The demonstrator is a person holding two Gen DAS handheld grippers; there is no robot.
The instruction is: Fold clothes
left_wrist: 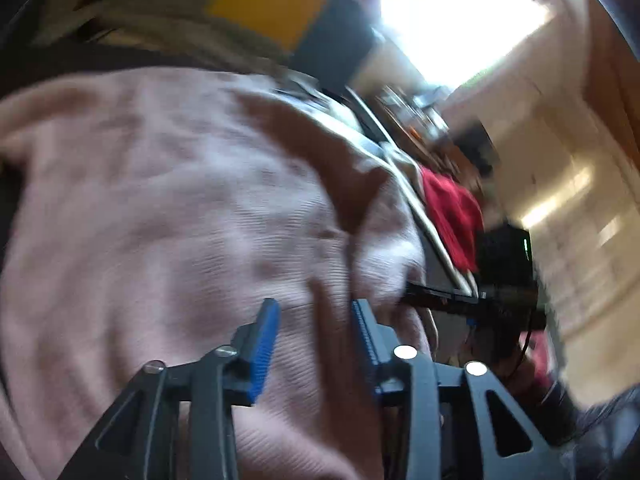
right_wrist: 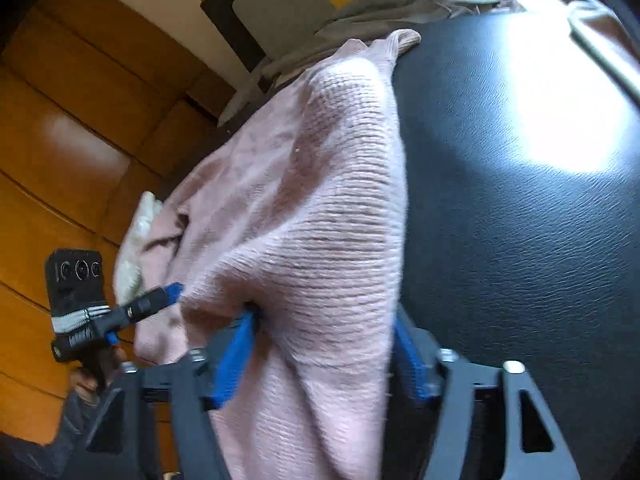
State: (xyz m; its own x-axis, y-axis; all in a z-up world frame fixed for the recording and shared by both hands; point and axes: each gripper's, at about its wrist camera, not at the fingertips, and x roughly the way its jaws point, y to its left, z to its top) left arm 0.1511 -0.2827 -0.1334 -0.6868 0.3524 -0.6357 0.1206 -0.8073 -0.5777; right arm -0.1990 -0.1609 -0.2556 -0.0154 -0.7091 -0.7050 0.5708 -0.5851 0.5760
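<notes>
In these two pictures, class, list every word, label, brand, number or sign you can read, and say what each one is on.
None can be read.
Green lit mark on the black box: too blurred to tell if it is text.
Pink sweater, black surface, left gripper, right gripper, and the other gripper's camera block in the right wrist view: no print shows.

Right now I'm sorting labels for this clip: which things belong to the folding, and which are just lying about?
In the job:
pink knit sweater
left gripper, fabric between its fingers
right gripper, fabric between its fingers
black padded surface under the sweater

Lying about:
red cloth
grey cloth
cream fluffy cloth
</notes>
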